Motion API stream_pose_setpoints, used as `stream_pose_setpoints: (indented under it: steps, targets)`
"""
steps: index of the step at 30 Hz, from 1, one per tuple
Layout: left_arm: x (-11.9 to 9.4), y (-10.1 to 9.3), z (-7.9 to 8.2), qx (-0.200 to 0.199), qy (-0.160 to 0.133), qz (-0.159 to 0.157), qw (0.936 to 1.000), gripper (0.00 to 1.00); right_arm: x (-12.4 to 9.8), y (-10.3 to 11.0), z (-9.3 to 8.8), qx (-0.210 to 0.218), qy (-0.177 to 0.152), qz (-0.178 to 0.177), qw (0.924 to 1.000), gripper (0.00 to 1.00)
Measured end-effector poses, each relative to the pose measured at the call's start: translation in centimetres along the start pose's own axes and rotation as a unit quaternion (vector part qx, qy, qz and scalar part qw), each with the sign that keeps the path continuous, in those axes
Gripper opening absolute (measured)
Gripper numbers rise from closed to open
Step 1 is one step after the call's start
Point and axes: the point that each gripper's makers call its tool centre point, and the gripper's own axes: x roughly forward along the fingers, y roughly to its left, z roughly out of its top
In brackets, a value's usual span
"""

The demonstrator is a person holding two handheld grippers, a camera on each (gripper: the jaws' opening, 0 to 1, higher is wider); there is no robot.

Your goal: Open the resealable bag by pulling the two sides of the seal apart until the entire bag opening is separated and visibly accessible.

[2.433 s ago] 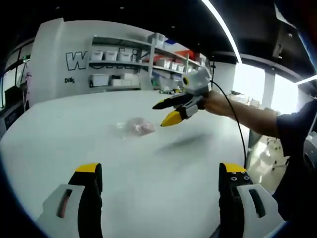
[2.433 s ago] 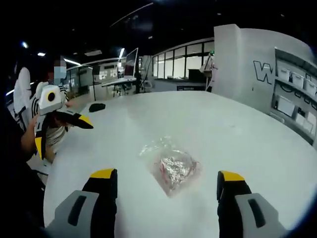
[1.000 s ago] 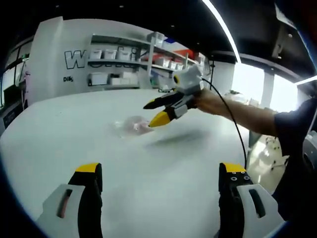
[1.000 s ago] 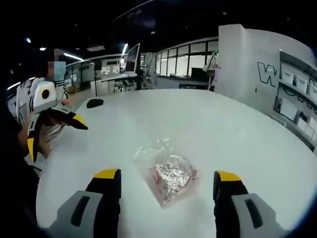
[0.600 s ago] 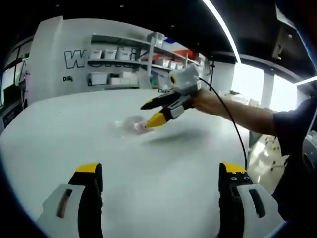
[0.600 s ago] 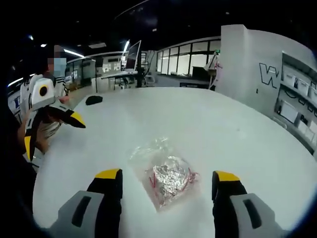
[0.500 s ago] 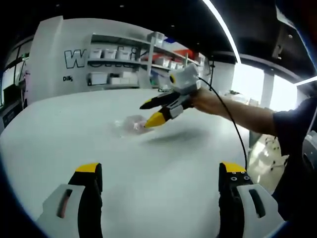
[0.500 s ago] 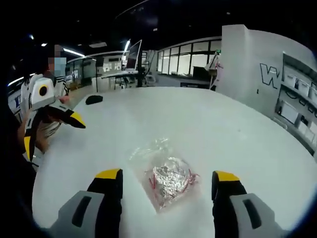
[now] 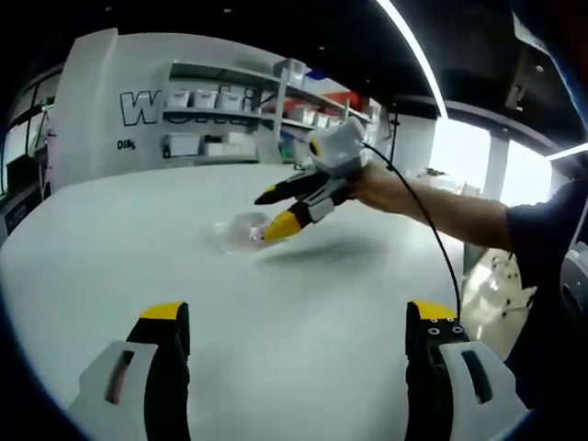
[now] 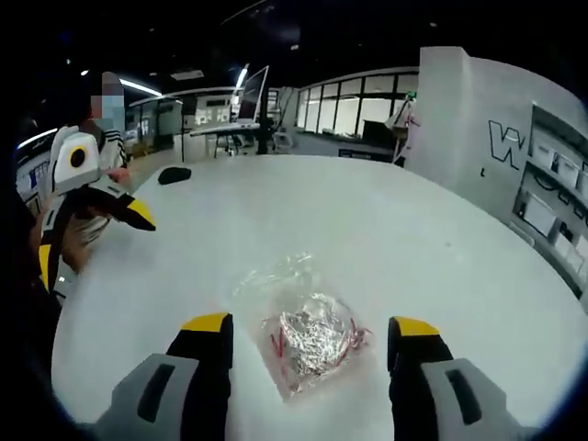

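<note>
In the right gripper view, the left tongs (image 10: 55, 239) hung way off at the left edge of the white surface (image 10: 367, 220), jaws spread and holding nothing. The resealable bag (image 10: 299, 335) lay flat on that surface right between the spread, empty jaws of the right tongs (image 10: 308, 344), just ahead of the tips. So the right tongs were clearly nearer; I couldn't make out which edge carried the seal.

One clear resealable bag (image 10: 303, 342) lies on one white table (image 10: 441, 248) between the jaws of the right gripper (image 10: 308, 340), one of two grippers, while the left gripper (image 10: 87, 230) hangs far off beside one dark object (image 10: 174, 174).
</note>
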Motion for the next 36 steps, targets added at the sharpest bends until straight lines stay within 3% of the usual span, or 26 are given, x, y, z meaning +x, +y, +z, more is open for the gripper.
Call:
stream_pose_setpoints:
  steps: [28, 36]
  targets:
    - [0.3, 0.1, -0.2, -0.004, 0.001, -0.001, 1.0, 0.97, 1.9, 0.3, 0.4, -0.038, 0.02, 0.031, 0.9986, 0.51]
    - [0.3, 0.4, -0.3, -0.005, 0.002, 0.001, 1.0, 0.97, 2.2, 0.3, 0.2, -0.042, 0.033, 0.037, 0.9979, 0.39]
